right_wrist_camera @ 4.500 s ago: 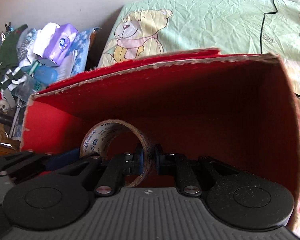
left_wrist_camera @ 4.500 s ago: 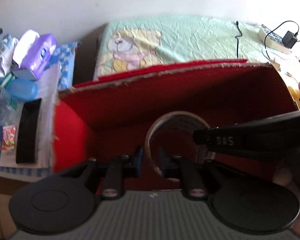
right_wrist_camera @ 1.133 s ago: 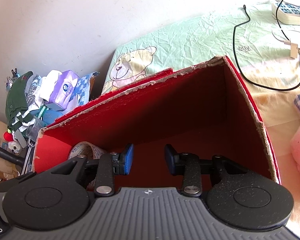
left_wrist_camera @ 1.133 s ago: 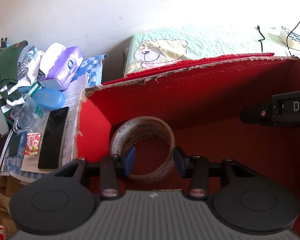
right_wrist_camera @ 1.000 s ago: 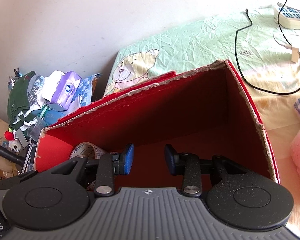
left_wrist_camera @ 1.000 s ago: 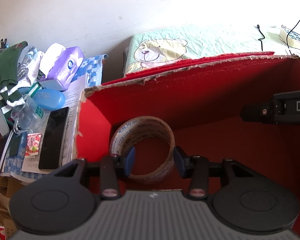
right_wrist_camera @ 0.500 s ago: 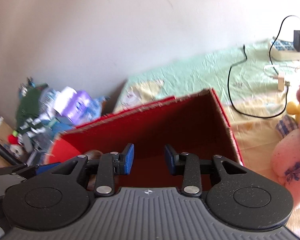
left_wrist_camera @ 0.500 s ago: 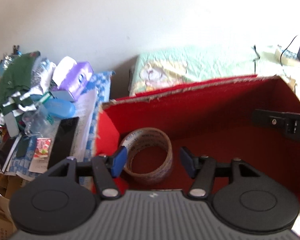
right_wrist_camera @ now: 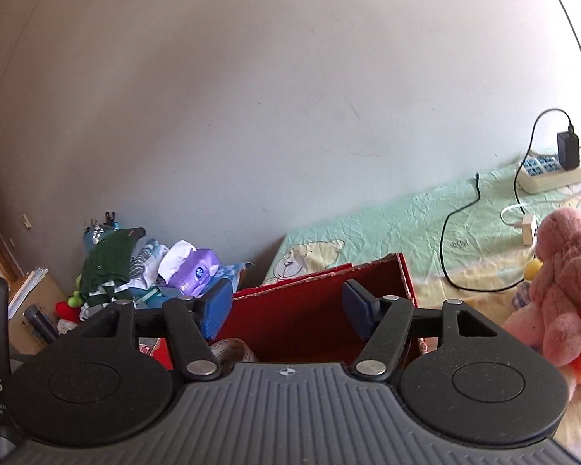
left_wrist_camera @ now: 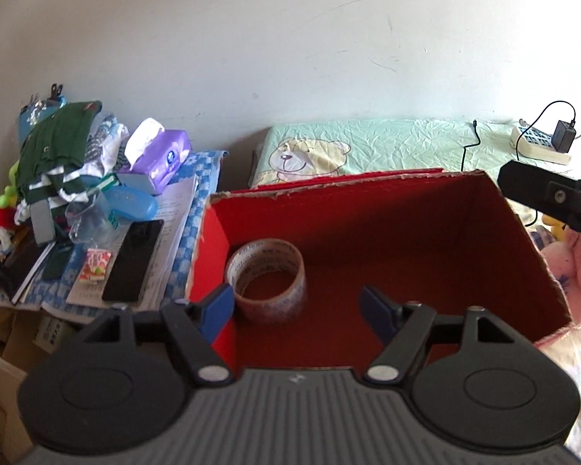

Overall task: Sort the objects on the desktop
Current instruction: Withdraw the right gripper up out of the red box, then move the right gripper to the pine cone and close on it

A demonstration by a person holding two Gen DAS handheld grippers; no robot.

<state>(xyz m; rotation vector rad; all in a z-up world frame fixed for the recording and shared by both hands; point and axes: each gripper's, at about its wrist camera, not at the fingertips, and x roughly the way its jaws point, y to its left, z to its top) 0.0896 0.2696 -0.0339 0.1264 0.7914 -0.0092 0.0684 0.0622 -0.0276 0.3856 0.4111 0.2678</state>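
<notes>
Both grippers lifted clear, left gripper [left_wrist_camera: 296, 308] and right gripper [right_wrist_camera: 286, 306] fingers spread, empty; tape roll [left_wrist_camera: 267, 283] in box [left_wrist_camera: 406, 232]

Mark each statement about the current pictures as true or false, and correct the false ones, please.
1. The tape roll lies inside the red box. True.
2. The left tool is shut on the tape roll. False: its jaws are open and hold nothing.
3. A black phone lies on papers to the left of the box. True.
4. The right tool holds the purple tissue pack. False: it is open and empty; the pack sits in the pile by the wall.
5. A pink plush toy lies inside the box. False: it lies outside, on the bed.
</notes>
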